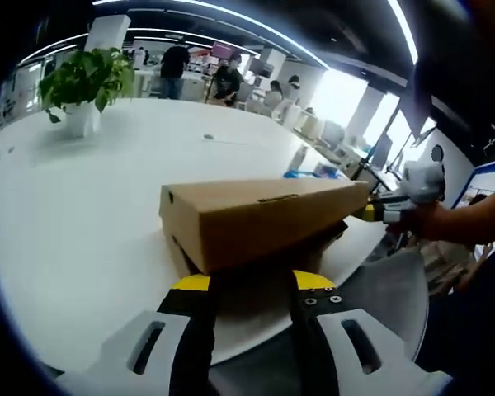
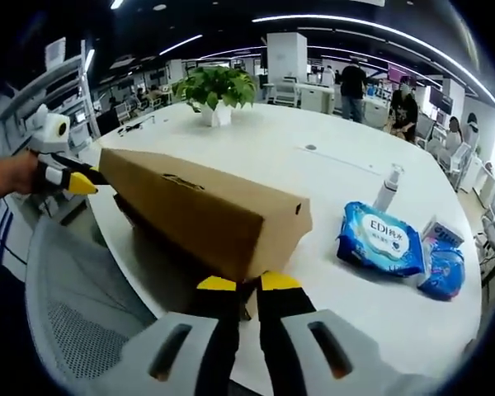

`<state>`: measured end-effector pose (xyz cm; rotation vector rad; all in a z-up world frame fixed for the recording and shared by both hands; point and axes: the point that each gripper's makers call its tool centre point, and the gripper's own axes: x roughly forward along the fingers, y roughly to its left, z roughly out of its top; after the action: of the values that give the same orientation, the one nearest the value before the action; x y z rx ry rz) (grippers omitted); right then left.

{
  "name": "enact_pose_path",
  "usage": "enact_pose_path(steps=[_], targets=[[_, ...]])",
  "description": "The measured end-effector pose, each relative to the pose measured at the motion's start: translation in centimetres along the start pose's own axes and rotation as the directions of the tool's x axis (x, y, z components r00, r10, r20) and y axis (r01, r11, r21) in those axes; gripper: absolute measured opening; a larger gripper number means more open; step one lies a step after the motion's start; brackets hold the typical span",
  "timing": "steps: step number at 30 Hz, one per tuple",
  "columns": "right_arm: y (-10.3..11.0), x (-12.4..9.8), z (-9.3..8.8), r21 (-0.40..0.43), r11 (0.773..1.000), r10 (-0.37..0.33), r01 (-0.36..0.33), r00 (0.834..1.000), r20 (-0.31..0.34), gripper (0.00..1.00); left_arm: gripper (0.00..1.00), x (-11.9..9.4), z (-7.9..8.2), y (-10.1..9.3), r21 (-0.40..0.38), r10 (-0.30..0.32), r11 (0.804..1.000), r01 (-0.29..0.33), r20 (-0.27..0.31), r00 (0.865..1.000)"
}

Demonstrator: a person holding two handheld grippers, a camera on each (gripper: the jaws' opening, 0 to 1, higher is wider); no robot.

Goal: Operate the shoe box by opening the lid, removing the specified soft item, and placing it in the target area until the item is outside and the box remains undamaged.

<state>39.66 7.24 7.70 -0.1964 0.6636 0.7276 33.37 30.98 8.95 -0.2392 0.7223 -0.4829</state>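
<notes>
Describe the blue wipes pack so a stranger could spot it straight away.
Start at the big white round table and find the brown shoe box near its edge. In the right gripper view, the wipes pack lies flat on the table to the right of the box. It is soft and blue with a white "EDI" label, unlike the upright clear bottle behind it.

The shoe box [image 1: 256, 216] ahead of the left gripper [image 1: 252, 283] is plain brown cardboard, matt and smooth. The table [image 1: 91, 206] under it is smooth white with a soft sheen. Right of the right gripper [image 2: 247, 284] lie glossy blue plastic packs [image 2: 380, 238]. Both grippers' jaws look like matt black plastic with yellow tips.
</notes>
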Motion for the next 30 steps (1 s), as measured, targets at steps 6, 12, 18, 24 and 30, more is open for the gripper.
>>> enact_pose_path(steps=[6,12,18,24,30], targets=[[0.4,0.0,-1.0,0.012,1.000,0.015,-0.015,1.000,-0.019,0.09,0.34,0.3,-1.1,0.4,0.004,0.010,1.000,-0.010,-0.033,0.999],[0.7,0.6,-2.5,-0.009,1.000,0.027,-0.028,0.997,-0.072,0.11,0.34,0.9,-2.5,0.8,-0.005,0.018,1.000,-0.018,-0.071,0.997],[0.5,0.8,-3.4,-0.031,0.999,0.022,-0.025,0.994,-0.108,0.11,0.35,1.4,-3.6,1.3,-0.008,0.032,0.999,-0.033,-0.103,0.994],[0.5,1.4,-4.2,-0.037,0.999,0.023,-0.028,0.991,-0.134,0.12,0.36,2.2,-4.6,2.0,-0.030,0.039,0.999,-0.043,-0.126,0.991],[0.4,2.2,-5.2,-0.045,0.998,0.028,-0.036,0.987,-0.158,0.12,0.36,3.0,-5.4,2.5,-0.045,0.044,0.998,-0.051,-0.144,0.989]])
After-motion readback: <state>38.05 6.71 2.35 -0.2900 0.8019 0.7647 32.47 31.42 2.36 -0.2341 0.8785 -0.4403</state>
